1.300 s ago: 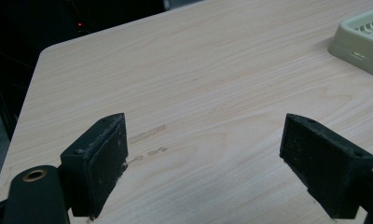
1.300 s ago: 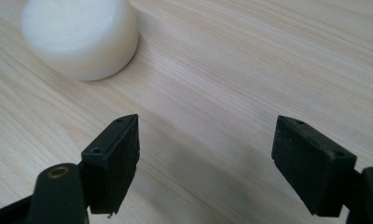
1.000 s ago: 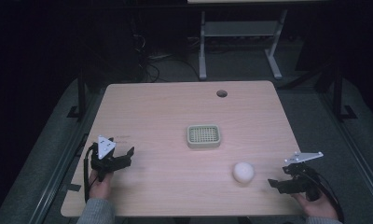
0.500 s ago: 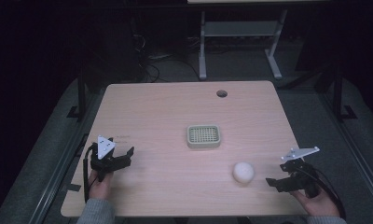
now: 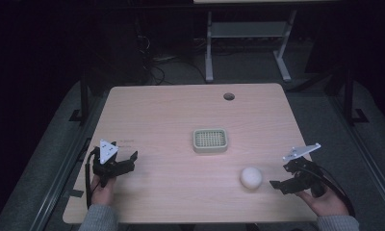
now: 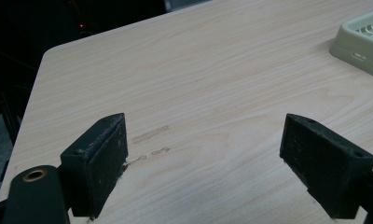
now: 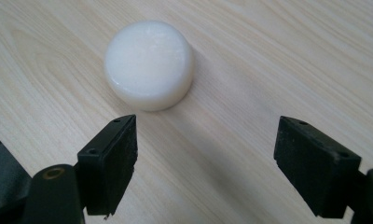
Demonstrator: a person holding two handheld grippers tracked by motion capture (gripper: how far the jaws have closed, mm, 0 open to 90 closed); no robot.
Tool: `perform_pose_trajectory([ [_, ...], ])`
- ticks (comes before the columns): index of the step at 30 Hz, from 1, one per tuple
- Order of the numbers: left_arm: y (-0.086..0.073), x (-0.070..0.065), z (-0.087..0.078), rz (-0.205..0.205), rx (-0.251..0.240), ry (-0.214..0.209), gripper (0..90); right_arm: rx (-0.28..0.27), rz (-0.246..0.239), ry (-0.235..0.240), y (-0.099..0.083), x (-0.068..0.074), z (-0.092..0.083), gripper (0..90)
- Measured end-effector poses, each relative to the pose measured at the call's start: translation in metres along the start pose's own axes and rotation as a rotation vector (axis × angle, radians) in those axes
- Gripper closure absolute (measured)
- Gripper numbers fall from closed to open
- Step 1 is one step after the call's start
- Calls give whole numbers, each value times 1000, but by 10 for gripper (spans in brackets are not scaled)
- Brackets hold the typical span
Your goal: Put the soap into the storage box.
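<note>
A round white soap bar [image 5: 251, 177] [image 7: 149, 64] lies on the wooden table [image 5: 171, 120], right of centre near the front. My right gripper [image 5: 275, 185] [image 7: 205, 168] sits just right of it, open, its jaws wide apart with the soap a little beyond and to the left of them, untouched. A pale green soap dish [image 5: 210, 140] [image 6: 362, 42] with a slotted top rests at mid-table. My left gripper [image 5: 131, 161] [image 6: 208, 165] hovers open at the front left over bare wood, nothing between its jaws.
A round cable hole [image 5: 228, 96] sits near the table's far edge. Behind the table stands a grey metal frame [image 5: 248, 33] on dark floor. Wide bare wood lies between the two grippers.
The right gripper has shifted slightly toward the soap. The left gripper, the dish and the soap have stayed put.
</note>
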State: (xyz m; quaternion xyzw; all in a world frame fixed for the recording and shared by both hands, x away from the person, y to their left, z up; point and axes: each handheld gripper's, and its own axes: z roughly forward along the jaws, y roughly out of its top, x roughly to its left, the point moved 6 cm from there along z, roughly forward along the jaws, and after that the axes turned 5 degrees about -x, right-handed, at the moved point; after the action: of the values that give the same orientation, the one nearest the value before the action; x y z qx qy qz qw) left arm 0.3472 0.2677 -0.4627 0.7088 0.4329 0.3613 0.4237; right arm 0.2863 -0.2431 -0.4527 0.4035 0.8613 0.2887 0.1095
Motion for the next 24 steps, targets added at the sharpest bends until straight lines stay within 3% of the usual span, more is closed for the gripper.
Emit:
perform_pose_trajectory([
  [24,0,1,-1,-3,4,0,148,57,-112,28,38,13,6,202],
])
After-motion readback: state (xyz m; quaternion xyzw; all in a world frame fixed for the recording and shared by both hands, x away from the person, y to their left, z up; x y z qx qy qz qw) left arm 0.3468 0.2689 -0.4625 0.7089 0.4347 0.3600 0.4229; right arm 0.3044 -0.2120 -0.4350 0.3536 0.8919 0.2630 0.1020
